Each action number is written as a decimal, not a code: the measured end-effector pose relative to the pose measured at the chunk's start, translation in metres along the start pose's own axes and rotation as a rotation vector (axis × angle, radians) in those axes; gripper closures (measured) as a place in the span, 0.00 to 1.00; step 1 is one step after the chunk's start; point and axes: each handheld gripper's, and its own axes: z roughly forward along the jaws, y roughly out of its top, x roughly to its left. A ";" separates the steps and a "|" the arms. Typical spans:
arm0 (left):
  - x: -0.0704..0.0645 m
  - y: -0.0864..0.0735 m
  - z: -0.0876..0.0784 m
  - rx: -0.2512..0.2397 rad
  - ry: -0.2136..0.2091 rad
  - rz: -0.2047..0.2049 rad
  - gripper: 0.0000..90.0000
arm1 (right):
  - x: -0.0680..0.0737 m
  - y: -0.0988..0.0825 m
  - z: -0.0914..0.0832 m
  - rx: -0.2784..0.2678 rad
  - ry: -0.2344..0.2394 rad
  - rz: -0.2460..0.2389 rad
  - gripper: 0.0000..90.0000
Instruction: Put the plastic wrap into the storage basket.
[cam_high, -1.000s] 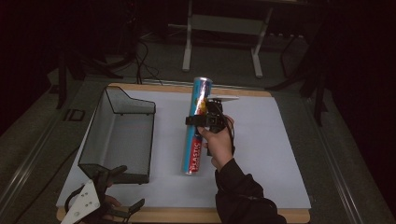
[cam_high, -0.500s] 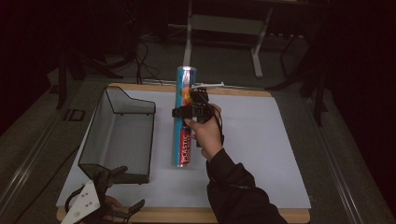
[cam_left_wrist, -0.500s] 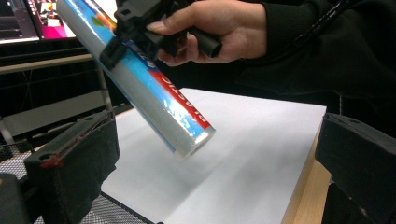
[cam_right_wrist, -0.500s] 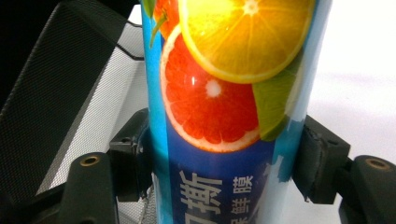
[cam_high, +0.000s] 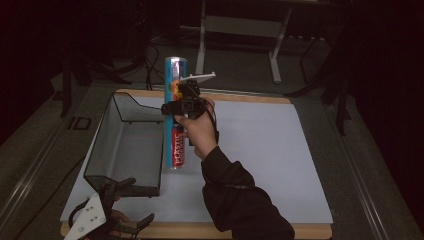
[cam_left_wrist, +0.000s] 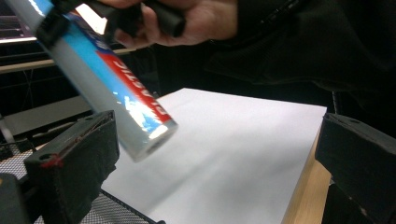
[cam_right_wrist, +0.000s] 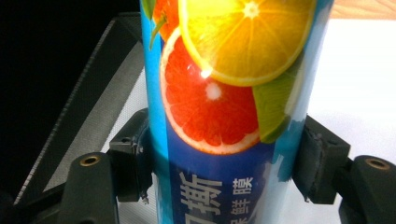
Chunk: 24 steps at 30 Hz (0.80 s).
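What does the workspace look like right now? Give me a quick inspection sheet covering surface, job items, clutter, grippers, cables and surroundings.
Surface: white sheet over a wooden-edged table.
Job's things: blue plastic-wrap roll with citrus print, held off the sheet beside the black wire-mesh basket, which has nothing seen in it.
Clutter: nothing seen.
Grippers: right gripper shut on the roll, pads pressing both sides; left gripper at the near left table edge by the basket's corner, jaws wide apart, nothing between them.
Cables: a black cable trails from the right gripper; more cables on the floor beyond the table.
Surroundings: dark room; a metal stand behind the table.
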 end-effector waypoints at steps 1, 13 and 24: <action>0.000 0.000 0.000 0.001 0.001 0.000 0.01 | 0.005 0.002 0.001 -0.005 0.003 0.001 0.35; 0.000 0.000 -0.003 -0.001 0.004 -0.001 0.01 | 0.050 0.008 0.036 0.035 0.043 -0.048 0.35; 0.001 -0.001 -0.005 -0.001 0.005 -0.004 0.01 | 0.061 -0.006 0.081 0.120 0.047 -0.039 0.35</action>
